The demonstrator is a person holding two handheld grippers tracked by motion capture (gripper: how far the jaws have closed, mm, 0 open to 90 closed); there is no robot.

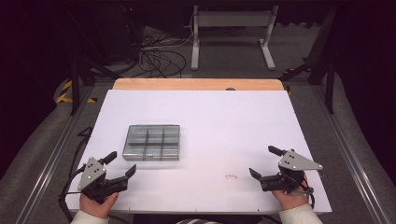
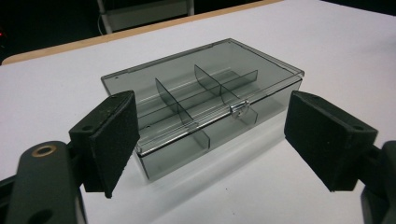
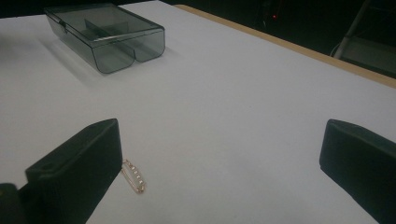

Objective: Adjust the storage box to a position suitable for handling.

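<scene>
Two claws rest near the front edge of one white bench (image 1: 210, 116), each held in a person's hand. The left claw (image 1: 122, 164) has its jaws spread wide with nothing between them; in the left gripper view its two black pads (image 2: 114, 140) frame one smoky, see-through plastic box (image 2: 205, 102) that sits on the bench just ahead of the claw, apart from both pads. The box lid is down, with one small clasp at the middle of its front edge facing the claw, and the dividers inside mark out six compartments, three by two; whether anything lies in them cannot be told. The right claw (image 1: 264, 161) also stands fully apart and holds nothing. One small gold-coloured pin with a row of pale stones (image 3: 134, 176) lies flat on the bench just beside the right claw's left jaw as its own view shows it, slightly ahead of the tip and not touched. From the right claw the box lies well away, ahead and to the left.
</scene>
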